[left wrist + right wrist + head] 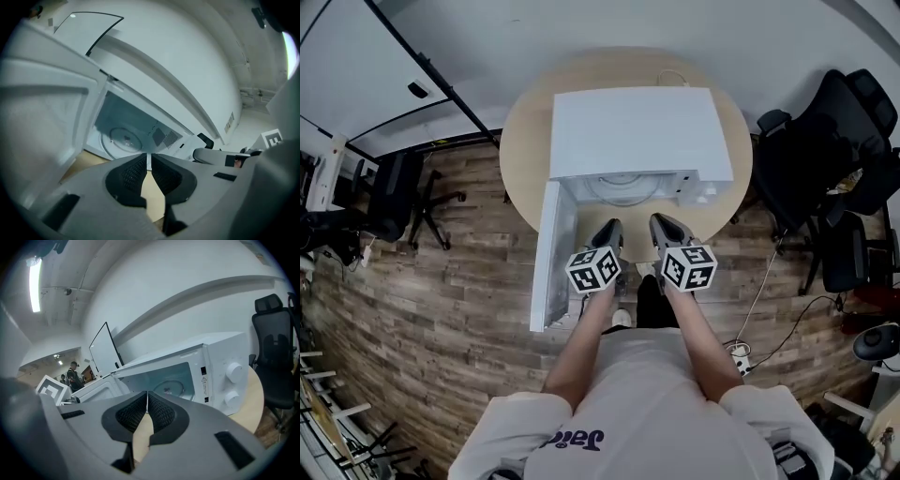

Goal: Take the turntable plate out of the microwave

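A white microwave (633,131) stands on a round wooden table (520,141) with its door (553,253) swung open to the left. The glass turntable plate (623,190) lies flat inside the cavity; it also shows as the plate (124,139) in the left gripper view and the plate (172,386) in the right gripper view. My left gripper (612,228) and right gripper (657,223) hover side by side just in front of the opening, both shut and empty. In their own views the left gripper (149,158) and right gripper (147,397) point at the cavity.
The open door (42,117) fills the left of the left gripper view. Control knobs (233,372) sit on the microwave's right panel. Black office chairs (825,159) stand to the right and another chair (398,192) to the left. Cables and a power strip (741,354) lie on the wooden floor.
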Available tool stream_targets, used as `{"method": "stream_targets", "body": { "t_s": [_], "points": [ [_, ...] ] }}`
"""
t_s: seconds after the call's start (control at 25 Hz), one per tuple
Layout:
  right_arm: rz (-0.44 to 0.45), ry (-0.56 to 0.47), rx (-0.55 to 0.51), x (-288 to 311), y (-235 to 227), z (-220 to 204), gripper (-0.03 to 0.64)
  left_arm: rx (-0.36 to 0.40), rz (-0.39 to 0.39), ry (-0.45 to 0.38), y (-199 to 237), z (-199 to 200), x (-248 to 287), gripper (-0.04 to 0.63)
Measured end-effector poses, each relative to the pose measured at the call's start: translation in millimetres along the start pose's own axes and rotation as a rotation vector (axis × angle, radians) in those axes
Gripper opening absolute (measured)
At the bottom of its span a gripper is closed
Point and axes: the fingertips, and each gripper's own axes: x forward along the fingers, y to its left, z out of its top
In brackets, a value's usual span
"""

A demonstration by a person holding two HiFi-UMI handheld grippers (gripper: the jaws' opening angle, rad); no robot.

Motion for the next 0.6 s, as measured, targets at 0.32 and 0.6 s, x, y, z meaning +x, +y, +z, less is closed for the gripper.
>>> {"method": "stream_targets", "body": {
  "t_s": [0.32, 0.6],
  "points": [
    [0.005, 0.04, 0.007, 22, -21, -1, 0.02, -0.283, -0.021, 0.041, 31, -27, 38, 0.053],
    [0.022, 0.08, 0.01, 44, -32, -5, 0.02, -0.561, -0.058, 0.052, 55, -44, 72, 0.228]
  ]
}}
